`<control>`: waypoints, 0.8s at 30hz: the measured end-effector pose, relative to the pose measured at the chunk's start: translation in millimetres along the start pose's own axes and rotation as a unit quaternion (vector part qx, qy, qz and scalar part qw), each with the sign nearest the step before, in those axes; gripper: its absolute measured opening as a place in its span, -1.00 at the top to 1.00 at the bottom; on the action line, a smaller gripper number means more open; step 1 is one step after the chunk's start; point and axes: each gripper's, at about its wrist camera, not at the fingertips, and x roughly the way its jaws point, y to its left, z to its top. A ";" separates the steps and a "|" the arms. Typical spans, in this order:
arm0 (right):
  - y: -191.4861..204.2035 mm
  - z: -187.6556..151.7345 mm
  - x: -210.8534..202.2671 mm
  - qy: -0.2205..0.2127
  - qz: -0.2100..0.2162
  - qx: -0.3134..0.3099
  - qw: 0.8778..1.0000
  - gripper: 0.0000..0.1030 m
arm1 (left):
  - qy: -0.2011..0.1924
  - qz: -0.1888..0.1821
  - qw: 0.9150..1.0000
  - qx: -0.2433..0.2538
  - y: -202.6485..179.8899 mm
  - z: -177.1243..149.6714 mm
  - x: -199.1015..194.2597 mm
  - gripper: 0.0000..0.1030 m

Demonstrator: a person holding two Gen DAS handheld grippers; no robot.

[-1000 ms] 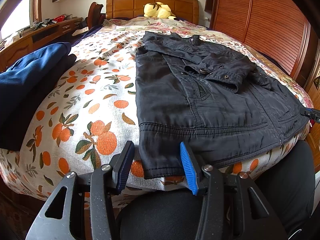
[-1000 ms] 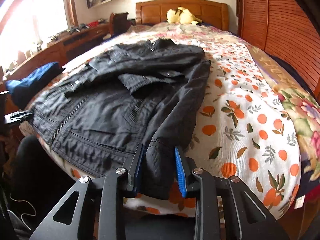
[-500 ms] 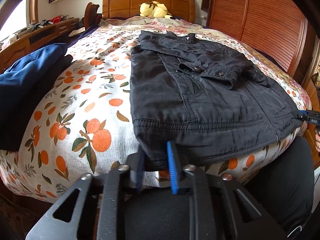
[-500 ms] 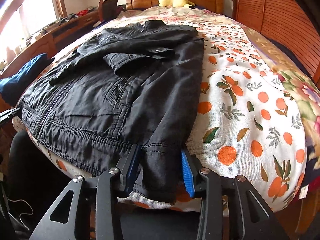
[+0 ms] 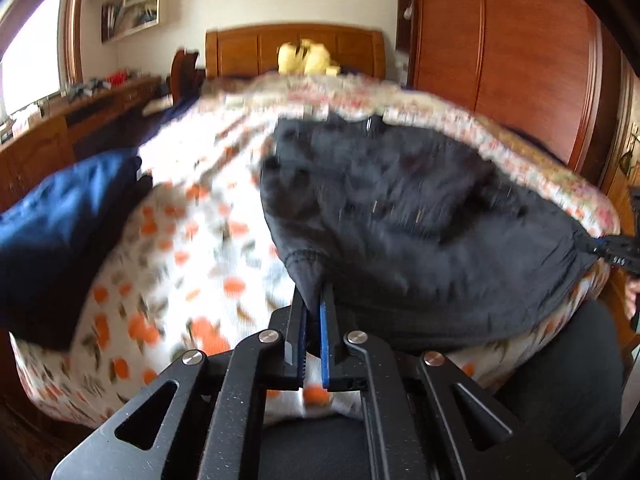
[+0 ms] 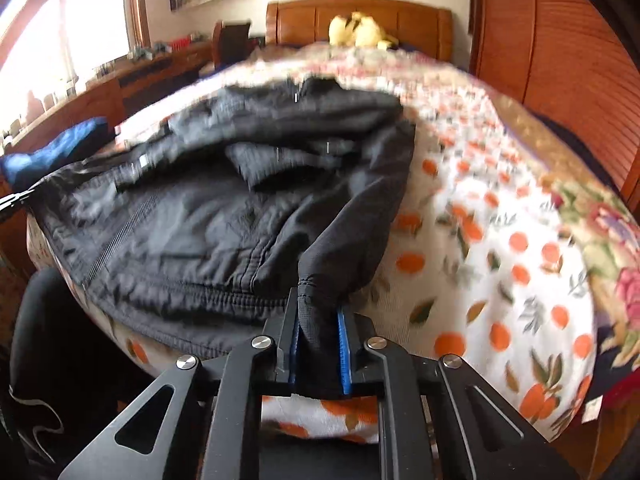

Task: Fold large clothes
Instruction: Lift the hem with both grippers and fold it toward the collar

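Jacket hem blurred, corners tool-pinched

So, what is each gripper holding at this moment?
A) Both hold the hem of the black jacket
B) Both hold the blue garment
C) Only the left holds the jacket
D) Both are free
A: the left gripper and the right gripper each pinch a hem corner of the black jacket.

Bedspread: you see white cloth with an orange-fruit print.
Plush toy: yellow, at your wooden headboard.
Blue garment: bundled at your left bed edge.
Wardrobe: reddish wood.
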 end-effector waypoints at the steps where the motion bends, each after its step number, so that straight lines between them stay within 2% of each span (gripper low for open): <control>1: -1.2 4.1 -6.8 -0.013 0.005 0.004 1.000 0.74 | -0.010 0.003 1.000 0.003 -2.2 9.9 -6.6 0.89; 7: -9.6 38.2 -58.2 -0.089 0.024 0.021 0.996 0.77 | -0.061 0.016 0.997 0.035 -22.0 66.1 -47.3 0.90; 12: -12.7 47.8 -114.8 -0.134 0.030 0.008 0.991 0.77 | -0.101 0.018 0.993 0.052 -39.2 85.9 -88.5 0.90; 19: -22.3 31.9 -205.2 -0.188 0.014 -0.011 0.982 0.77 | -0.160 0.018 0.986 0.053 -47.7 93.9 -155.4 0.90; 22: -26.3 14.5 -234.9 -0.192 -0.003 -0.019 0.981 0.77 | -0.169 0.012 0.984 0.053 -49.3 93.7 -158.7 0.90; 24: -27.3 8.1 -240.0 -0.185 -0.006 -0.024 0.982 0.77 | -0.167 0.012 0.985 0.049 -49.8 92.8 -151.2 0.90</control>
